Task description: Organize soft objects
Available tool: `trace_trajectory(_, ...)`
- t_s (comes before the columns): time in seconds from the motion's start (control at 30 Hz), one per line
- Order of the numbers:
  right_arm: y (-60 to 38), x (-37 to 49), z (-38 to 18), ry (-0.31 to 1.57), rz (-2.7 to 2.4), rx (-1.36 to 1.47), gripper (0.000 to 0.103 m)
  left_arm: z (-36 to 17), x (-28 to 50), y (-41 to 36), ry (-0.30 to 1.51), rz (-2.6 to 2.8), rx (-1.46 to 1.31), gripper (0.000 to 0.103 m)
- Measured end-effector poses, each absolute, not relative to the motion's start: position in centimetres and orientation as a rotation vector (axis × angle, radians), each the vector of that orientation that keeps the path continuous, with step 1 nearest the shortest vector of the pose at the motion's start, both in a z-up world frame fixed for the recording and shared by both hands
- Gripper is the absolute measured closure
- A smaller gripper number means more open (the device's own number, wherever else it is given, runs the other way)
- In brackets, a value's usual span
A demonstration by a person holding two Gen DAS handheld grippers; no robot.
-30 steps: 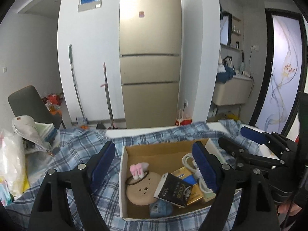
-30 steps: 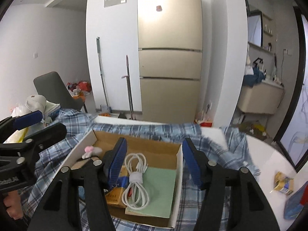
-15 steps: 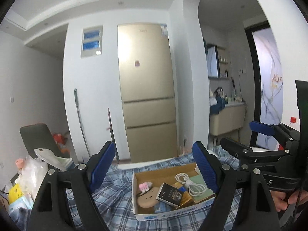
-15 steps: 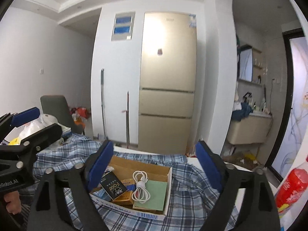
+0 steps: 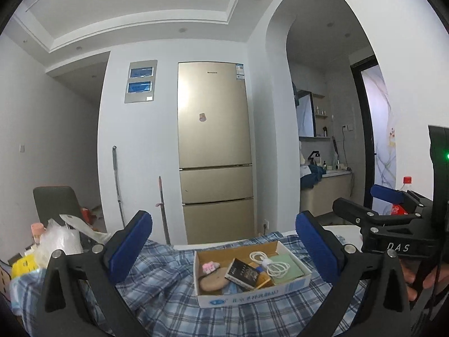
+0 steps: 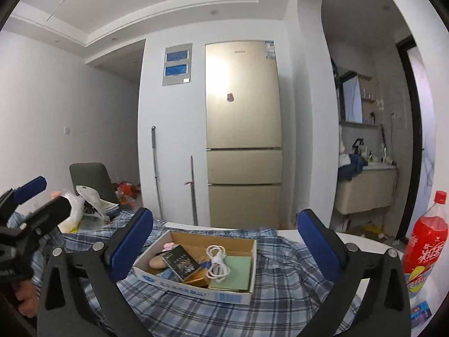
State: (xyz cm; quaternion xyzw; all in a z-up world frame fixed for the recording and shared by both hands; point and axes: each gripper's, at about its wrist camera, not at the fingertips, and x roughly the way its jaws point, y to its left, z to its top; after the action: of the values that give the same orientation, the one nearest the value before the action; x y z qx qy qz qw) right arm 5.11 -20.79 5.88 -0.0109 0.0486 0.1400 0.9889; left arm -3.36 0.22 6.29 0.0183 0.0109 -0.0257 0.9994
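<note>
Left gripper (image 5: 224, 248): jaws spread wide, nothing between the blue pads; held above the near edge of the table, clear of the cloth.
Right gripper (image 6: 226, 248): jaws spread wide, nothing held; held level with the left one, which shows at the left edge of the right wrist view.
Plaid cloth (image 5: 157, 286): blue-and-white checked fabric, rumpled, covering the table; lies below and beyond both grippers, not touched by either.
Cardboard box (image 5: 247, 299): open-topped, sits on the plaid cloth, framed between each gripper's fingers but farther off.
Box contents: coiled white cable (image 6: 217, 264), black booklet (image 6: 181, 262), green pad (image 6: 235, 272), small pink item (image 5: 210, 266) at the far left corner.
Red bottle (image 6: 426, 241): upright on bare tabletop, right of the cloth.
Fridge (image 5: 214, 151): gold, against the far wall.
Plastic bags (image 5: 60, 240): piled at the table's left end.
</note>
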Motion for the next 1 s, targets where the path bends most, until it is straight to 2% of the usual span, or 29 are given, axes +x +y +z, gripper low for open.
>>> trace_trajectory(0.3,-20.7,3.8,1.9,0.055,0.259,-0.042,0.000,2.4,-3.8,0.5,0.045,-0.019,0.028,0.000)
trace_trajectory(0.4,-20.4,3.7,0.9,0.069,0.271,-0.060,0.000,0.3,-3.1,0.4,0.106,-0.043,0.038,0.000)
trace_trajectory(1.0,-20.7,3.9,0.2,0.096,0.274,-0.060,0.000,0.1,-2.9,0.4,0.104,-0.021,0.044,0.000)
